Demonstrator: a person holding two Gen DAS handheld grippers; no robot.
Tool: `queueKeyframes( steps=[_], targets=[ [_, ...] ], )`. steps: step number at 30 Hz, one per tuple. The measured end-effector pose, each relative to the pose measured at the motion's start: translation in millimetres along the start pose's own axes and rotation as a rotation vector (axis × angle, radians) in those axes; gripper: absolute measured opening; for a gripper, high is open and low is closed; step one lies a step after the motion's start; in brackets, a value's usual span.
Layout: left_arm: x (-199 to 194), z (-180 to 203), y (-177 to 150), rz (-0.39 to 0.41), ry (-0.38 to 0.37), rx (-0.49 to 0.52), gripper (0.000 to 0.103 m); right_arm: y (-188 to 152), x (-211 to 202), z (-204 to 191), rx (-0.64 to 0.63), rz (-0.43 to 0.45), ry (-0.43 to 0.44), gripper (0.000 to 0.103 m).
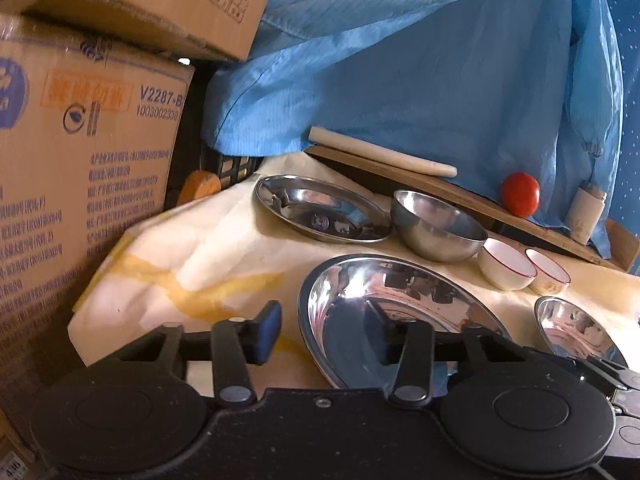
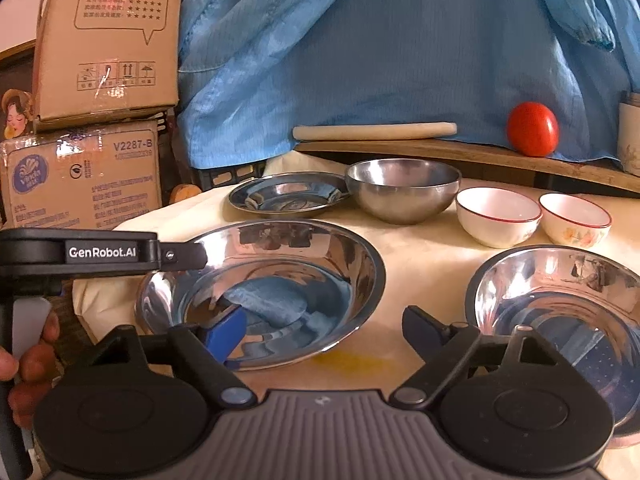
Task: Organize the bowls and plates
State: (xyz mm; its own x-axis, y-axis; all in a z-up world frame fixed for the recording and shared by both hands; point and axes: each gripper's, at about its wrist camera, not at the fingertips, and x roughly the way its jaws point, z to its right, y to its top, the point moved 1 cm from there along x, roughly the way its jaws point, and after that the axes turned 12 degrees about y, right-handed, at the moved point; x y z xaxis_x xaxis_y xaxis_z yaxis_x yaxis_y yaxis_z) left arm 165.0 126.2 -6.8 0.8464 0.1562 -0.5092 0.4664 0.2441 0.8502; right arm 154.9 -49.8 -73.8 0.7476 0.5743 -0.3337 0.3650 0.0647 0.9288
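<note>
A large steel plate (image 1: 400, 300) (image 2: 280, 276) lies on the cream cloth at the front. My left gripper (image 1: 330, 336) (image 2: 188, 256) straddles its left rim, one pad outside and one finger inside; a gap shows beside the rim, so it is open. My right gripper (image 2: 324, 336) is open wide across the plate's near right rim, its blue pad (image 2: 224, 340) inside the plate. A second steel dish (image 2: 560, 304) (image 1: 572, 332) sits to the right. Behind stand a small steel plate (image 2: 288, 194), a steel bowl (image 2: 400, 188) and two red-rimmed white bowls (image 2: 498, 216) (image 2: 574, 218).
Stacked cardboard boxes (image 1: 80, 168) (image 2: 104, 48) wall off the left side. A wooden board (image 2: 440, 152) at the back carries a rolling pin (image 2: 372, 131), a tomato (image 2: 532, 128) and a cup (image 1: 584, 216). Blue cloth (image 2: 380, 48) hangs behind. A hand (image 2: 36, 360) holds the left gripper.
</note>
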Motion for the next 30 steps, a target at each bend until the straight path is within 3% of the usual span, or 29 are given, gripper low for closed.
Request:
queueKeyframes(
  steps=[4, 6, 8, 13, 17, 23, 30],
  targets=[
    [2, -4, -3, -0.003, 0.006, -0.032, 0.032, -3, 1, -2, 0.003, 0.012, -0.025, 0.086],
    [3, -5, -4, -0.008, 0.006, -0.04, 0.021, -4, 2, -4, 0.0, 0.02, -0.036, 0.084],
    [5, -6, -5, -0.018, 0.004, -0.046, 0.015, -4, 1, -5, -0.001, 0.027, -0.04, 0.076],
    [5, -8, -7, -0.015, -0.004, -0.071, 0.015, -4, 2, -8, -0.003, 0.028, -0.044, 0.061],
    [3, -7, -7, -0.006, 0.003, -0.069, 0.014, -4, 3, -9, 0.001, 0.029, -0.058, 0.057],
    [-5, -5, -6, 0.015, -0.019, -0.088, 0.013, -6, -3, -9, 0.001, 0.047, -0.084, 0.056],
    [-17, 14, 1, 0.056, -0.062, -0.102, 0.013, -1, -27, -3, -0.005, 0.127, -0.126, 0.056]
  ],
)
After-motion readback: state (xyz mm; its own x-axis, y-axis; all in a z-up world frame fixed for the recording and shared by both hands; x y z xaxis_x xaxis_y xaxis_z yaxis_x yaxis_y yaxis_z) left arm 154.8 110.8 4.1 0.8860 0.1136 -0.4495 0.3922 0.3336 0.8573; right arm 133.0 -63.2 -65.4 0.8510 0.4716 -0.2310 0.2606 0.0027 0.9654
